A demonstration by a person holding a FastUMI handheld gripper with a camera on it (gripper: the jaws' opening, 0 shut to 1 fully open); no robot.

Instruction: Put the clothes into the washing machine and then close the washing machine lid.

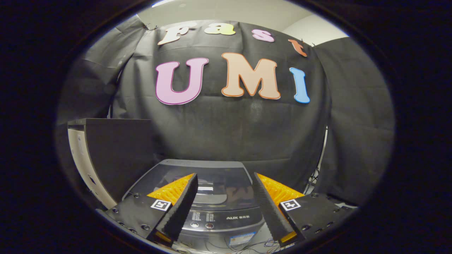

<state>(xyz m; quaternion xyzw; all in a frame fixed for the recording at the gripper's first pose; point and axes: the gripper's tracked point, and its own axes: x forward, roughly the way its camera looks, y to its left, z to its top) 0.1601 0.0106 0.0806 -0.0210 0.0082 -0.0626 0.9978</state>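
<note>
Washing machine (208, 197) sits just ahead of and below the gripper (224, 187), framed between its two fingers. In the gripper view its dark glass lid (197, 176) appears to lie flat and closed, with the control panel (219, 218) nearest the fingers. No clothes can be seen, so whether they are inside cannot be told; the task looks either finished or not begun. Both fingers stand wide apart, holding nothing. A dark cabinet (116, 151) stands off to the left, beyond the fingers.
</note>
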